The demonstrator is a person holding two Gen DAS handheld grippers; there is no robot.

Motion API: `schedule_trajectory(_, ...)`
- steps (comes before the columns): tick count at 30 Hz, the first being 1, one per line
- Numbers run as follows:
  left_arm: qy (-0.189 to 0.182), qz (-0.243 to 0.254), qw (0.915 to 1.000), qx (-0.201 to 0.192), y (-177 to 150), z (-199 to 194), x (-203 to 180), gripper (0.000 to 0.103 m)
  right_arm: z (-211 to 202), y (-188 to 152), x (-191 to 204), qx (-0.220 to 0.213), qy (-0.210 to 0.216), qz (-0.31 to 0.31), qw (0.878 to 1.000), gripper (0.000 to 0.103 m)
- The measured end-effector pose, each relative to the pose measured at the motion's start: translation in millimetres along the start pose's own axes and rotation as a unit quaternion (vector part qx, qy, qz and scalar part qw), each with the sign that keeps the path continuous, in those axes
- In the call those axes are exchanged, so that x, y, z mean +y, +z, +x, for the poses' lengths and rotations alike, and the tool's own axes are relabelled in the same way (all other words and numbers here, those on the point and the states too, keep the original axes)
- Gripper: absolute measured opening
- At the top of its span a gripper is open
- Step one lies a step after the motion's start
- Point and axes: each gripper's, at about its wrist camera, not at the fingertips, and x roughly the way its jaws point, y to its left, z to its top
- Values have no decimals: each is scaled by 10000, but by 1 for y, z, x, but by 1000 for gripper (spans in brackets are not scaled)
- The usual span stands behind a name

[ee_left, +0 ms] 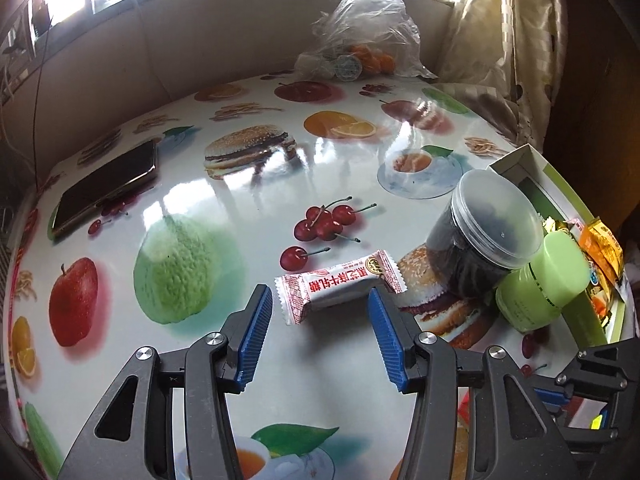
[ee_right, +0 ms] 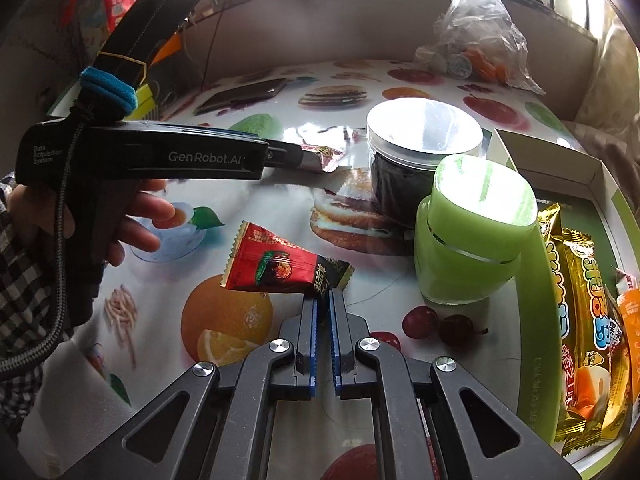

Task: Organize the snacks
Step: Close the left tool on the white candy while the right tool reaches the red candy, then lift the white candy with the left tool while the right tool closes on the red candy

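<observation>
Left gripper (ee_left: 316, 300) sits low over the table (ee_left: 248, 184), jaws apart and pointing down at a white-and-red candy bar (ee_left: 340, 286). The bar lies flat on the glossy fruit-print tabletop, just ahead of the blue pads (ee_left: 256, 332); its right end reaches the tip of the right pad, but contact there cannot be told. Pads are not pressing on it.

Right gripper (ee_right: 323, 300) has its jaws together on the dark end of a red-and-black snack packet (ee_right: 280, 266). The packet sticks out to the left of the fingertips, lifted off the table and roughly level.

Right of both grippers: a clear-lidded jar (ee_right: 420, 152) with dark contents, and a pale green jar (ee_right: 468, 236) just in front of it. In the left wrist view the two jars overlap and look to be touching.

Far right — a green-rimmed open box (ee_right: 536, 320) holding several wrapped snacks, including a yellow packet (ee_right: 580, 312) and an orange one (ee_right: 632, 340). The green jar stands right against the box's near wall.

Back of the table: a phone (ee_left: 106, 188) lying flat at left, a crumpled clear plastic bag (ee_left: 368, 32) with orange items inside at the far edge near the window.

Right wrist view also shows the person's hand (ee_right: 140, 220) around the left gripper's handle, checked sleeve at the picture's left edge.
</observation>
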Motion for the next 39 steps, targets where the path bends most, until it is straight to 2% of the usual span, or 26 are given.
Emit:
schedule_trajectory(8,-127,1033,9946,7,13,9,-20,52,-1,-1,-1,-12,52,38,10000,6)
schedule_trajectory(10,-142,1069,9941,143,16,17,-20,52,-1,-1,-1,-11,61,43,10000,6)
schedule_trajectory(19,-155,849,9957,323,15,33,-18,52,0,-1,-3,-16,123,81,9999,6)
schedule_trajectory(27,-229,564,9977,294,12,30,-15,52,-1,-1,-3,-26,116,92,9999,6)
schedule_trajectory(29,-220,516,9980,284,11,30,-14,48,-1,-1,-4,-31,103,101,9999,6)
schedule_trajectory(31,-206,498,9982,271,10,28,-15,35,-2,-1,-4,-36,85,107,9999,6)
schedule_trajectory(33,-245,446,9984,265,9,27,-15,27,-2,-1,-4,-34,79,110,9999,6)
schedule_trajectory(35,-229,404,9986,252,8,25,-15,26,-3,-1,-3,-36,69,105,9999,6)
schedule_trajectory(36,-242,379,9987,245,7,25,-15,21,-3,-2,-3,-38,65,101,9999,6)
schedule_trajectory(39,-259,275,9990,231,4,23,-14,20,-4,-3,-2,-46,62,97,9999,6)
